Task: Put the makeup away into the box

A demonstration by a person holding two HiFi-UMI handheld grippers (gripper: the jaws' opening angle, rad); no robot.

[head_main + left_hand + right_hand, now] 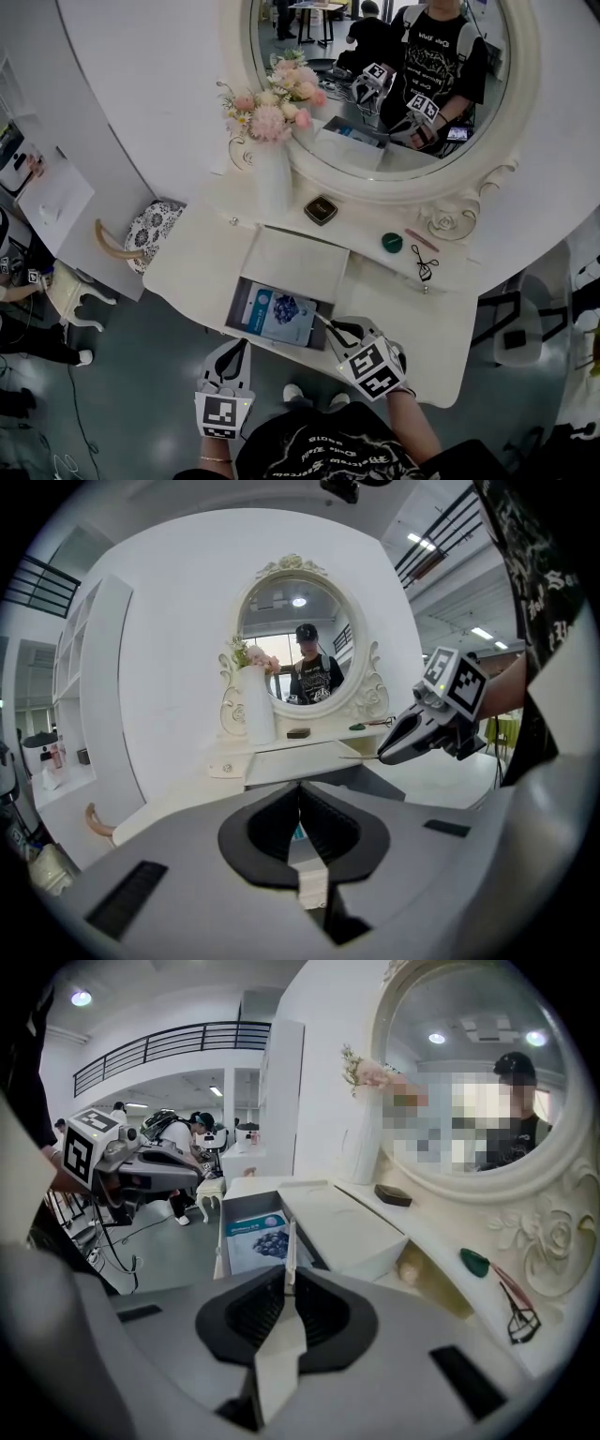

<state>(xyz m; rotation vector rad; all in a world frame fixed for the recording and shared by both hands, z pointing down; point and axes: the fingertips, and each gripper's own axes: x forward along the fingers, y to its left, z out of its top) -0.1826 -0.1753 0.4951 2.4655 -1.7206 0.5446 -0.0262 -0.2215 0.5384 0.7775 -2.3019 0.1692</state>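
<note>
1. Right gripper (339, 329): the jaws are pinched on a thin pale stick (292, 1246), apparently a makeup brush or pencil. It is gripped near one end, so the free length projects ahead of the tips and can go in first.
2. Box (234, 307): an open, dark-walled tray sits at the front of the white dressing table (412, 314), directly before the person. It already holds a blue-and-white packet (279, 314). The space left is judged enough for a slim item.
3. Location of the stick: in the head view its free tip lies over the right-hand end of the box. Whether it touches the packet or the wall cannot be told.
4. Left gripper (300, 789): the jaws are pressed together at the tips, with nothing between them. It is held off the near left corner of the box, clear of the table edge. This is judged a standby position, out of the right gripper's path.
5. Makeup outstanding: a dark compact (321, 209), a green round piece (392, 243), a pink pencil (421, 240) and a black eyelash curler (424, 269) lie on the shelf (361, 232) below the mirror (384, 84), well apart from the box. The task is judged to be at an early stage.
6. Risk: a stick this thin, held at one end, may pivot in the pinch. A low release inside the walls is advised.
</note>
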